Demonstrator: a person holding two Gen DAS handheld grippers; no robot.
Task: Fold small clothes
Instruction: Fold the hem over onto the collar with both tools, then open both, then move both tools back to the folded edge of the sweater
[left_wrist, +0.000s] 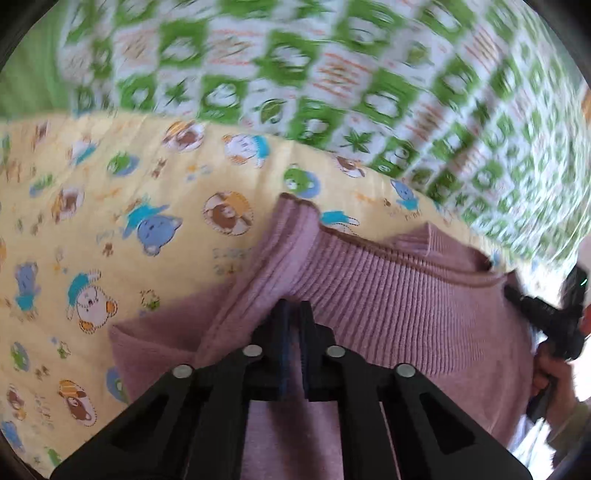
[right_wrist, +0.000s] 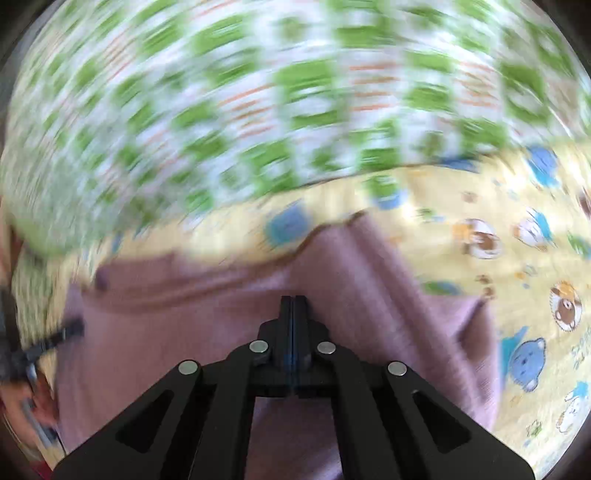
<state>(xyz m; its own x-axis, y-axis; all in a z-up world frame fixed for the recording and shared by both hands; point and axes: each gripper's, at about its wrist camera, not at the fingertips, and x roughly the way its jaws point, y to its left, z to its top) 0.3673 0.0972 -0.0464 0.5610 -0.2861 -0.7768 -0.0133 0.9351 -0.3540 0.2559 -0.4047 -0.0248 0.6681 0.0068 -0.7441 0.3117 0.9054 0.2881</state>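
**Ana:** Fingers pressed together on both sides; our left gripper is pinching the ribbed edge of the mauve sweater, and the knit bunches up right at the tips.

**Ben:** Same on our right gripper; its fingers are closed tight with the sweater's fabric gathered at them, though the blur there is heavy, so exactly which edge we hold we cannot tell.

**Ana:** From the left wrist we can see the right gripper off at the garment's far side, at the same ribbed band; two grips along one edge, we reckon, so the edge stays stretched and level between them.

**Ben:** And the sweater itself lies over the yellow cartoon-print sheet, with the green patterned cloth beyond it; the sheet gives a soft, flat bed to fold on.

**Ana:** Both views are smeared, so we read this as a moving moment; likely the held edge is being carried over the body of the sweater for a fold.

**Ben:** What worries us is uneven tension; if one side leads, the knit may skew, and a soft rib could slip from a pinch that shallow.
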